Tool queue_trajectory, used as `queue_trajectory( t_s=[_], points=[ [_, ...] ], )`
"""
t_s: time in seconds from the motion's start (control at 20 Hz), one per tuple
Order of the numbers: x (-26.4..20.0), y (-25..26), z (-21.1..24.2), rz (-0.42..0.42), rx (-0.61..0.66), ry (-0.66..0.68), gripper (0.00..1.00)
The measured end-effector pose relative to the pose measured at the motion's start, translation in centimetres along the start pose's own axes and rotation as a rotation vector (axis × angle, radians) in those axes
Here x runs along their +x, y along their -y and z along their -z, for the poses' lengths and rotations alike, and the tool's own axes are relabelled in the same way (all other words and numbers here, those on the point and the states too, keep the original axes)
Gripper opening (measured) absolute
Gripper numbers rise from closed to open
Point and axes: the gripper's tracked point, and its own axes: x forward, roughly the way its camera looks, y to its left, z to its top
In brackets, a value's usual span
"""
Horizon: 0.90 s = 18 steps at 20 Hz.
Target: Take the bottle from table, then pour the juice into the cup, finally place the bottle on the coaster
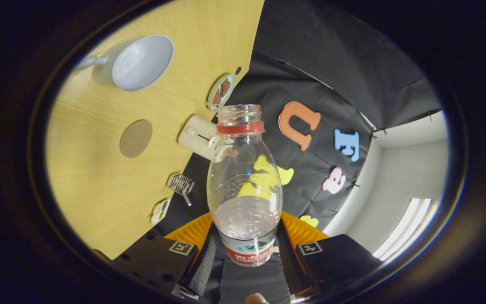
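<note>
The wooden worktop carries a pale cup, a round brown coaster at its 6 o'clock, and a small plate at its 3 o'clock.

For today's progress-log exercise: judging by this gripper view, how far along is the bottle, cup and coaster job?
Done: the bottle is off the table, clamped between the gripper fingers, uncapped. In hand: the view is tilted, the cup lies beyond; whether juice was poured I cannot tell. Left: setting the bottle on the bare coaster.

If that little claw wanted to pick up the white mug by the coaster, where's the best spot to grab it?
Probably the rim wall of the mug, one finger inside its open mouth, one outside, coming from above. Its handle looks thin and juts out on the far side. The gripper is busy now, shut on the bottle.
</note>
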Motion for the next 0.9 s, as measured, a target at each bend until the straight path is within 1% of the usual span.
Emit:
queue_trajectory(
  t_s=[0.9],
  points=[
    [-0.13, 0.32, -0.07, 0.009, 0.029, 0.004, 0.75]
  ],
)
